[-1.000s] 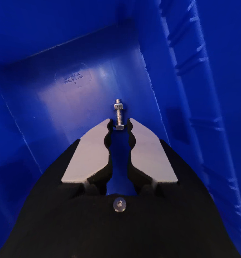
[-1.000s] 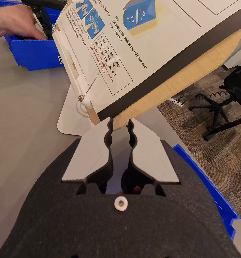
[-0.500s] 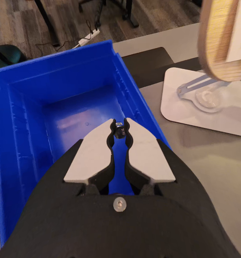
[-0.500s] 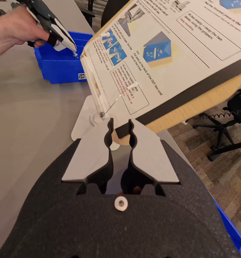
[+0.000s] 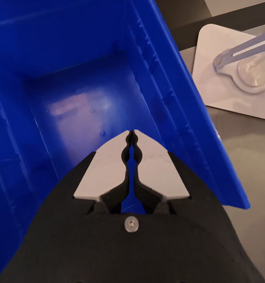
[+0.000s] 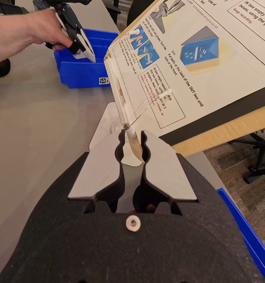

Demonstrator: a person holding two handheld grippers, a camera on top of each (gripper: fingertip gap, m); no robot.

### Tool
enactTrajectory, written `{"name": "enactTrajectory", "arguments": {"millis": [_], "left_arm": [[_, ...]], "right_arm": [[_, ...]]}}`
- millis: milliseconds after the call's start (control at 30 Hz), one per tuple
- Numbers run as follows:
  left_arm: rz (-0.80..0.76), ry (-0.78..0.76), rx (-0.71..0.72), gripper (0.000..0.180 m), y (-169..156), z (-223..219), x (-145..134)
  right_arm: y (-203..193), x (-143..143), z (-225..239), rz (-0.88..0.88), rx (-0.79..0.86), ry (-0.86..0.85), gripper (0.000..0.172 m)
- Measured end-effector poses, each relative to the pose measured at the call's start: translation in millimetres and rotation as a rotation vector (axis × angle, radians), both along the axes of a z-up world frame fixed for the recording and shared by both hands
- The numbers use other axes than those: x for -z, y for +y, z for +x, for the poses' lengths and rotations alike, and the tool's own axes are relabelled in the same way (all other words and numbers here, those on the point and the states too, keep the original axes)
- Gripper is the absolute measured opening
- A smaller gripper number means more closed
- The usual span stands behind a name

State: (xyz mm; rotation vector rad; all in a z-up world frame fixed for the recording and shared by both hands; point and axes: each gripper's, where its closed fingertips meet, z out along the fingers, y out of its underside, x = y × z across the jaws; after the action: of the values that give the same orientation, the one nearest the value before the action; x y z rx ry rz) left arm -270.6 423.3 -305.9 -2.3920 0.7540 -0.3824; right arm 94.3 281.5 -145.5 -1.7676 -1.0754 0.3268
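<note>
**Left hand-held gripper clenched bare over the blue bin**

On the grey table (image 6: 36, 122), the printed instruction sheet (image 6: 190, 61) stands beside the blue bin (image 5: 82, 61), which carries a square code sticker (image 6: 104, 80). Left hand-held gripper (image 5: 132, 131): clenched on nothing; the bolt it pinched earlier is gone. Right hand-held gripper (image 6: 132, 133): released, before the sheet.

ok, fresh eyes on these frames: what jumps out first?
The deep blue plastic bin fills most of the left wrist view, its floor bare where visible, with the left gripper above it, its fingertips closed together on nothing. In the right wrist view, a large printed instruction sheet on a tilted wooden board dominates, and the right gripper hangs open in front of the board's white stand base.
</note>
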Motion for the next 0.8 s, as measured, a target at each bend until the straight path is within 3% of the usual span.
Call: {"name": "enactTrajectory", "arguments": {"millis": [167,400,467,700,800], "left_arm": [[-0.152,-0.079,0.018,0.025,-21.2,-1.9,4.6],[-0.346,0.008,0.094,0.033,-43.4,2.7,32.9],[-0.362,-0.043,0.126,0.033,-44.5,10.7,32.1],[-0.434,0.055,0.261,0.042,-63.4,10.6,46.5],[-0.468,-0.053,0.279,0.039,-64.5,23.6,41.8]], "right_arm": [[-2.3,5.3,-7.8,-0.025,-0.041,0.025,0.019],[-11.9,5.7,-29.6,-0.020,-0.114,0.038,0.020],[-13.1,7.1,-35.7,-0.027,-0.126,0.038,0.020],[-9.5,16.1,-60.3,-0.055,-0.139,0.075,0.020],[-6.5,21.9,-69.6,-0.074,-0.136,0.080,0.019]]}}
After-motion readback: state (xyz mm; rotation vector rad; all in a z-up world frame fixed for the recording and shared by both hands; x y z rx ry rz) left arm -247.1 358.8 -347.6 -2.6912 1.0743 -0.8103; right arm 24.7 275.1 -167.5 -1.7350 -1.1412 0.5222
